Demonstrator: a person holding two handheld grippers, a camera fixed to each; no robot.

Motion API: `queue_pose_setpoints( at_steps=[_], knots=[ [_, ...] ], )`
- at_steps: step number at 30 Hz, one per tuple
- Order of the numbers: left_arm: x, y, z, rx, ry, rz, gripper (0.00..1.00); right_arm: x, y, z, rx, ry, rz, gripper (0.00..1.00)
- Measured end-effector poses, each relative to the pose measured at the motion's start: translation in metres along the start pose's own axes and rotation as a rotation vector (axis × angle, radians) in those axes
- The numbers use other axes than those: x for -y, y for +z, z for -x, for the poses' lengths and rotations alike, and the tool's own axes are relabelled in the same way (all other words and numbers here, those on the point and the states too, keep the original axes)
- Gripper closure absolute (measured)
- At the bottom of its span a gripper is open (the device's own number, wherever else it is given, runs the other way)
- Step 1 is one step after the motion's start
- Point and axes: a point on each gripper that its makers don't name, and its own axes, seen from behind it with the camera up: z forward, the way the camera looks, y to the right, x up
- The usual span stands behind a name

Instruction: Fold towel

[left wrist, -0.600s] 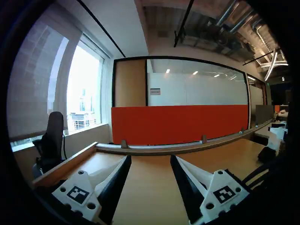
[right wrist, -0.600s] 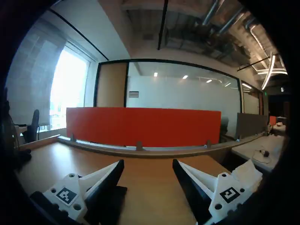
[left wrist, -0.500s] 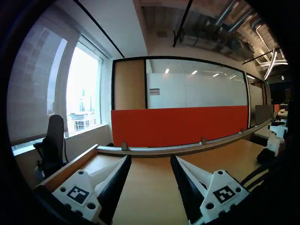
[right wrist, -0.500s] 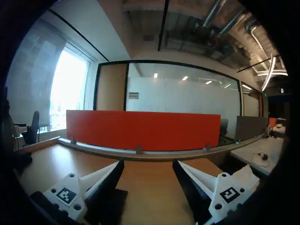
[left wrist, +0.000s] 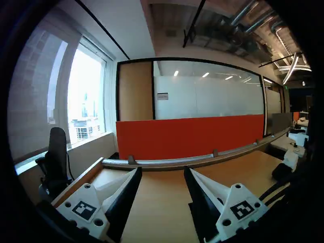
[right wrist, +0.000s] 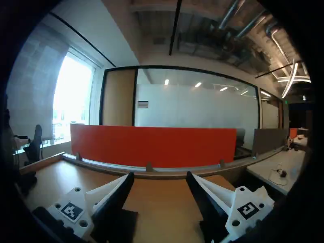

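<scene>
My left gripper (left wrist: 160, 173) hangs open above the wooden desk (left wrist: 162, 206), its white fingers (left wrist: 117, 190) spread wide with bare desk between them. My right gripper (right wrist: 159, 176) is open too, pointing along the same desk (right wrist: 162, 202) at the orange divider (right wrist: 154, 146), with nothing between its fingers (right wrist: 218, 194). A flat dark shape (right wrist: 126, 222) lies under the right gripper's left finger; I cannot tell what it is.
An orange divider (left wrist: 190, 135) and a raised rail (left wrist: 162, 161) close off the desk's far edge. A black office chair (left wrist: 56, 158) stands by the window on the left. A dark and white object (left wrist: 285, 166) sits at the desk's right. Another desk with cables (right wrist: 279, 168) lies further right.
Both views have shifted a little, with the divider sitting slightly lower in the right gripper view. Both grippers remain open as before.
</scene>
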Motion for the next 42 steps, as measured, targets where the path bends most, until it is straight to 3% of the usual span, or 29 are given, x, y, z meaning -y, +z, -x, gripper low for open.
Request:
queue_pose_setpoints(
  at_steps=[15,21,27,42],
  knots=[
    [-0.035,0.003,0.019,0.129,0.079,0.201,0.24,0.046,0.0,0.002,0.113,-0.116,-0.231,0.0],
    [-0.052,0.0,0.038,0.19,0.104,0.284,0.24,0.064,-0.005,0.015,0.177,-0.16,-0.327,0.0],
    [-0.069,-0.006,0.051,0.244,0.143,0.379,0.24,0.082,-0.012,0.024,0.241,-0.174,-0.431,0.0],
    [-0.088,-0.017,0.09,0.322,0.166,0.452,0.24,0.093,-0.024,0.062,0.312,-0.213,-0.514,0.0]
  ],
)
